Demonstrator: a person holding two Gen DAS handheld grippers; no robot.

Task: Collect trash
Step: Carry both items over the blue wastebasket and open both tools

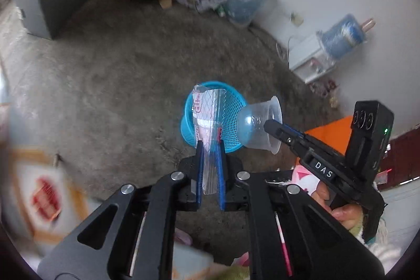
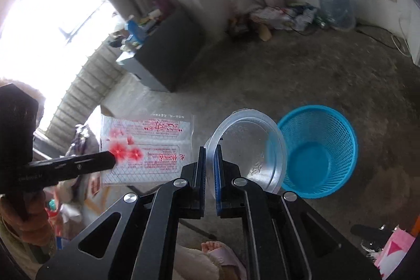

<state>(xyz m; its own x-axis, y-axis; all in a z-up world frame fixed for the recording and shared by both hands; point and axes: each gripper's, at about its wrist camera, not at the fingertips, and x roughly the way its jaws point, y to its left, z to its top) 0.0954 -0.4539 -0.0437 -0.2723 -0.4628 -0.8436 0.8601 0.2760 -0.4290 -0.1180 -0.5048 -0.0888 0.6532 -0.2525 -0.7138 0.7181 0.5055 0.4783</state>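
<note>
Two pieces of trash are in hand, neither binned yet; the blue basket (image 2: 317, 151) on the floor looks empty. On the left, the left gripper (image 1: 210, 146) pinches a clear printed wrapper (image 1: 207, 117), its long axis running up along the fingers toward the basket. On the right, the right gripper (image 2: 210, 151) clamps a clear plastic cup (image 2: 246, 148) by its wall, mouth tilted toward the camera, beside the basket.

clear wrapper (image 1: 207, 122), gripped | clear cup (image 2: 249, 148), gripped | blue basket (image 2: 319, 151), floor
</note>
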